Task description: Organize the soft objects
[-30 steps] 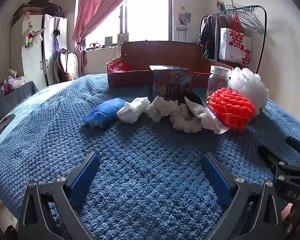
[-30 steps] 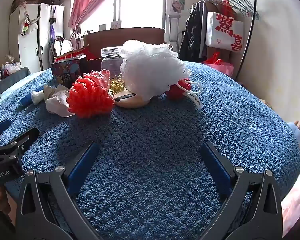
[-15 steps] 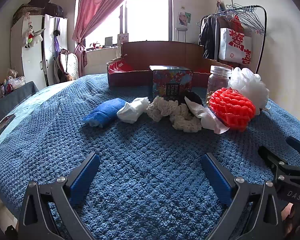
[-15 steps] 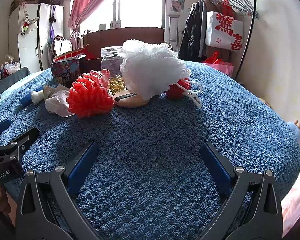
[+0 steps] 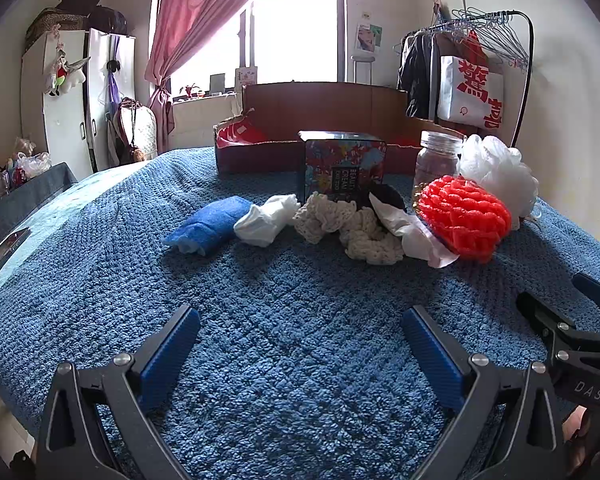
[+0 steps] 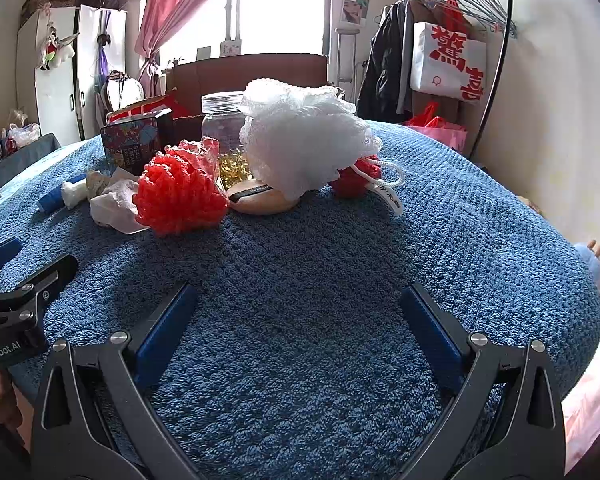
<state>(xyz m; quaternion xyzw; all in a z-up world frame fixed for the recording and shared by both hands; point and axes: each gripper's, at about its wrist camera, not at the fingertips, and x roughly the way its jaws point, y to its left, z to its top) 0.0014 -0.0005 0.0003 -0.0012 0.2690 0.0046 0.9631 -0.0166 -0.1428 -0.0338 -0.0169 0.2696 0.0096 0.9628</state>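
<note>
**Both tongs spread above the bed, soft things lined up by the printed box**

The left tongs hang over the blue blanket with their jaws spread wide and nothing between them. The right tongs are likewise spread and empty, low over the same blanket; each pair shows at the edge of the other's view.

The printed box stands upright on the bed and serves as the marker for the rest. Just in front of it lies a cream crocheted piece, bunched and touching the box's base. Left of the box sits a white cloth bundle, and further left, touching that bundle, a rolled blue cloth. To the right front of the box lies a crumpled white tissue, with a dark item behind it, too hidden to tell. Right of the tissue and touching it is a red knitted ball. Behind the ball, right of the box, stands a glass jar with its lid on, and beside the jar rests a white mesh bath puff.

From the right wrist view, the puff leans on a tan oval pad, with a smaller red knitted piece behind its cord. A cardboard tray lies behind the box.
</note>
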